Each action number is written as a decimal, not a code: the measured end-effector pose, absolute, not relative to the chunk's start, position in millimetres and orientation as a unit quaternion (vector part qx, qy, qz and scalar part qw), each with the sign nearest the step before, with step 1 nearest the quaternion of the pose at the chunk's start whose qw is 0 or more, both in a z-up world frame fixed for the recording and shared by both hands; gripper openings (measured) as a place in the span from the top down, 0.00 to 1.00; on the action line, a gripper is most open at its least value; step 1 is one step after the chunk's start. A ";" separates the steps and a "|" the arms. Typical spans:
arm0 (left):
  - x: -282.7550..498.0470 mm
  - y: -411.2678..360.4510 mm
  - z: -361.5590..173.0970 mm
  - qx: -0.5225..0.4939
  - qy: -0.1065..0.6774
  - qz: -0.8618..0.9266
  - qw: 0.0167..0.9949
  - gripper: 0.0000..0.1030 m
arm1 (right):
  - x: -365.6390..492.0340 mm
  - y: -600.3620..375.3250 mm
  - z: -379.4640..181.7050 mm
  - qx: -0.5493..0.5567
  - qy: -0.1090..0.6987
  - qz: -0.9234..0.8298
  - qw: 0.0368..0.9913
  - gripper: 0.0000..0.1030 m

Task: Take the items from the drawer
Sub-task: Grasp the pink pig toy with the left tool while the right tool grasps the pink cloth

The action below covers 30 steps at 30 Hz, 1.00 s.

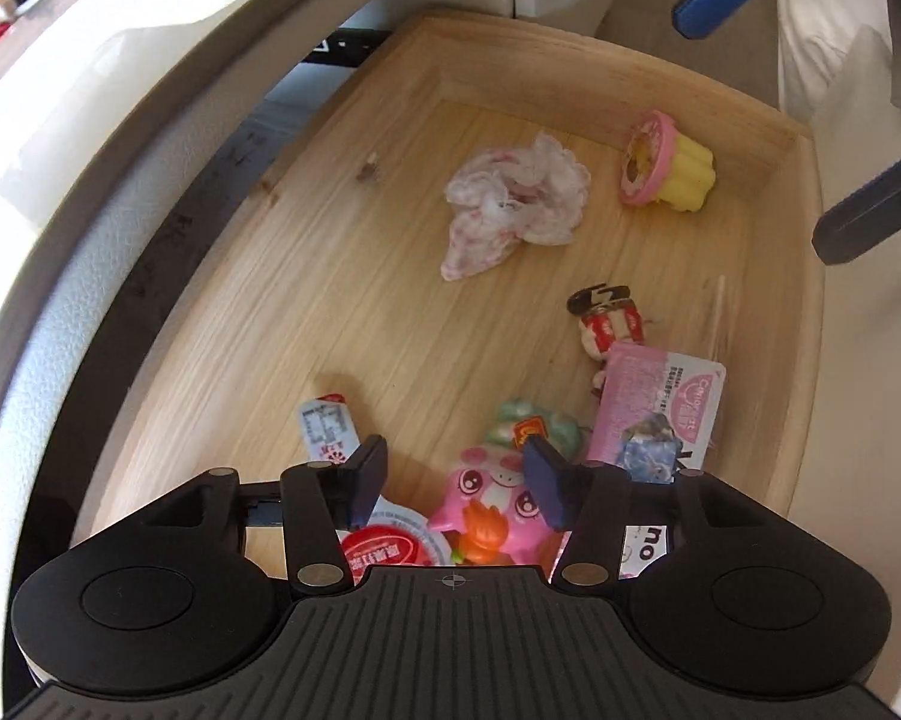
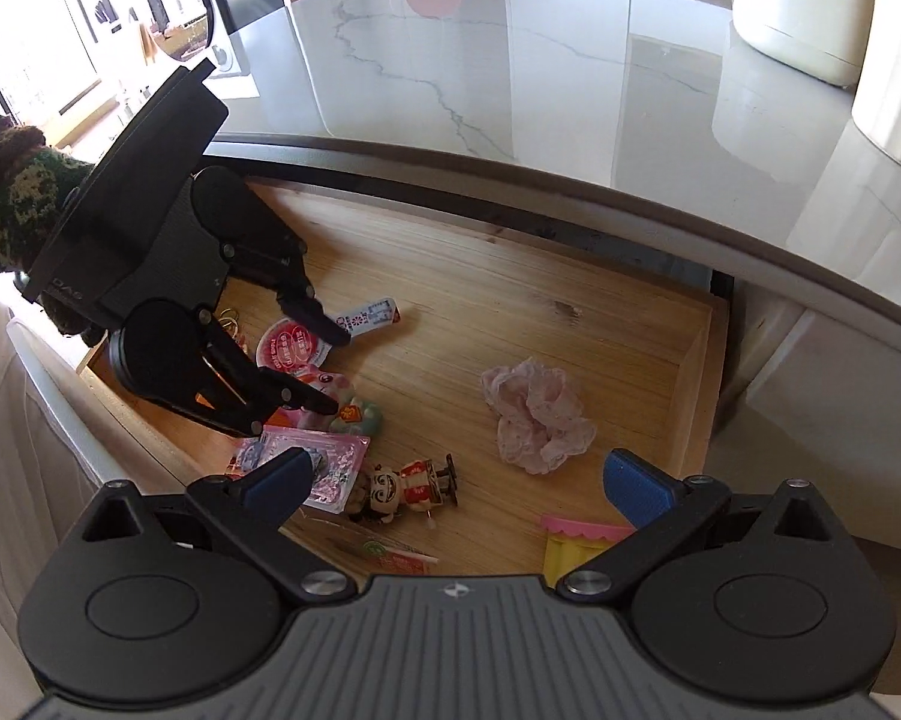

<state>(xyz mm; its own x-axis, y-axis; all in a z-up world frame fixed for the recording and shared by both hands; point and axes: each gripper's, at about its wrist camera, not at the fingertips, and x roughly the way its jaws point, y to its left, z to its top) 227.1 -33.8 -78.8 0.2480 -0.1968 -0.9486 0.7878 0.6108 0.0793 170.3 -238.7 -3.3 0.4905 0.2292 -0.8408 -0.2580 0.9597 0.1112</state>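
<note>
A glossy white marble countertop (image 2: 510, 60) with grey veins fills the upper half of the right wrist view, reflecting a red object and pale containers; a round white tub (image 2: 801, 18) stands at its far right corner, and a bright room with a round mirror shows at far left. Below the counter's dark edge an open drawer (image 2: 510, 276) of light, grained wood is pulled out from white cabinet fronts. On its floor lie a crumpled pink-and-white lace cloth (image 1: 510, 204), a toy cupcake (image 1: 666, 162) with pink top and yellow base lying on its side near the back corner, a small wind-up figure (image 1: 609, 324) in red and white, a pink card packet (image 1: 654, 408) leaning over it, a white sachet (image 1: 327, 429), a round red-lidded cup (image 1: 384, 546), and a pink plush toy (image 1: 492, 504) with big eyes and an orange piece. The left gripper (image 1: 456, 483) points steeply down into the near end of the drawer, its fingers spread wide on either side of the pink plush toy without pressing it. The right gripper (image 2: 456, 483) hovers above the drawer's front edge, its 2 blue-padded fingers (image 2: 636, 489) spread far apart with nothing between them. A knitted sleeve (image 2: 12, 192) in dark and yellow-green shows behind the left gripper.
</note>
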 end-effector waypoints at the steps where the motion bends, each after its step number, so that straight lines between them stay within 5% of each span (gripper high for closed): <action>1: 230.8 -35.0 -80.0 0.274 0.527 -0.347 0.726 0.50 | 170.2 -239.5 -3.5 -0.013 0.485 0.142 0.863 0.00; 3: 225.8 -38.1 -85.1 0.268 0.536 -0.370 0.710 0.57 | 170.6 -238.8 -5.0 -0.013 0.487 0.143 0.862 0.00; 8: 225.8 -37.0 -85.9 0.259 0.533 -0.360 0.720 0.53 | 170.0 -238.1 -7.2 -0.013 0.489 0.139 0.861 0.00; 13: 232.9 -31.7 -88.2 0.217 0.566 -0.340 0.719 0.59 | 173.7 -237.6 -3.7 -0.015 0.488 0.142 0.861 0.00; 23: 229.9 -7.7 -73.7 0.175 0.572 -0.294 0.746 0.65 | 220.0 -226.5 -1.0 -0.149 0.474 0.174 0.850 0.00; 30: 213.4 14.4 -30.2 0.161 0.535 -0.271 0.784 0.65 | 257.7 -212.4 -57.0 -0.188 0.539 0.185 0.800 0.20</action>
